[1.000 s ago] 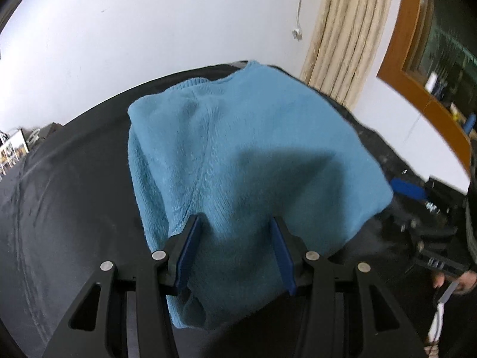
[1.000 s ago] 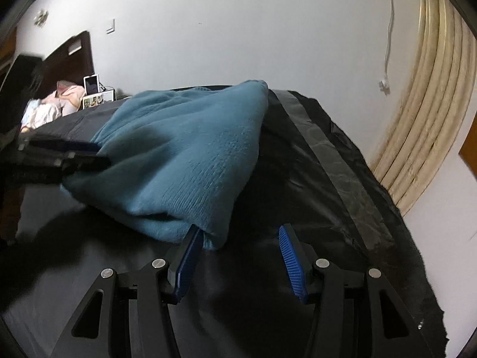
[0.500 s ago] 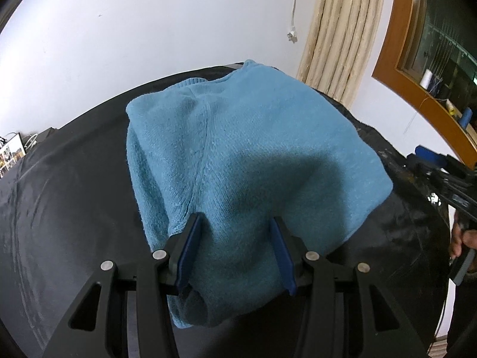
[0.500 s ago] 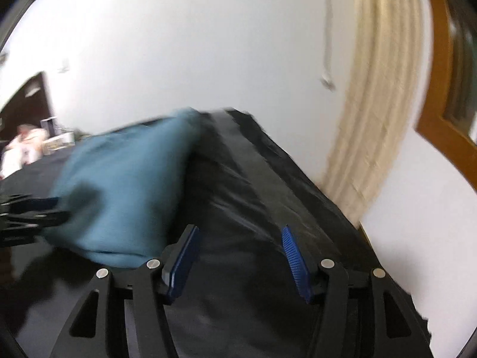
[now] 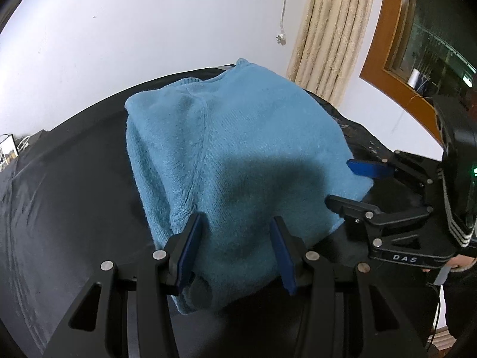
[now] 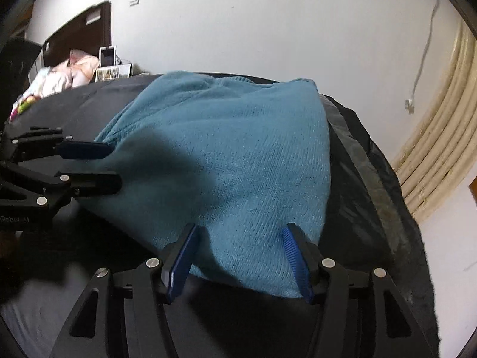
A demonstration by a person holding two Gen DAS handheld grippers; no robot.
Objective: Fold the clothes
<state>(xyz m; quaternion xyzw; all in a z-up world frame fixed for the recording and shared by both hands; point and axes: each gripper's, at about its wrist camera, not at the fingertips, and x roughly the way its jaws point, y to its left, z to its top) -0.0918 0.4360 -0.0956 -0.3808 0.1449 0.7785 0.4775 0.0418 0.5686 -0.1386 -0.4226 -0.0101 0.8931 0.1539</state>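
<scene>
From the left wrist we see our left gripper (image 5: 235, 250) standing apart around the near edge of the folded blue sweater (image 5: 238, 155), at six o'clock on the black table (image 5: 68, 179). From the right wrist, our right gripper (image 6: 241, 256), jaws just opened wider, straddles the sweater's near right corner; whether either presses, we cannot tell.

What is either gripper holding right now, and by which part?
Nothing is clearly gripped. Both the left gripper and right gripper straddle the near edge of the folded blue sweater, jaws apart.
</scene>
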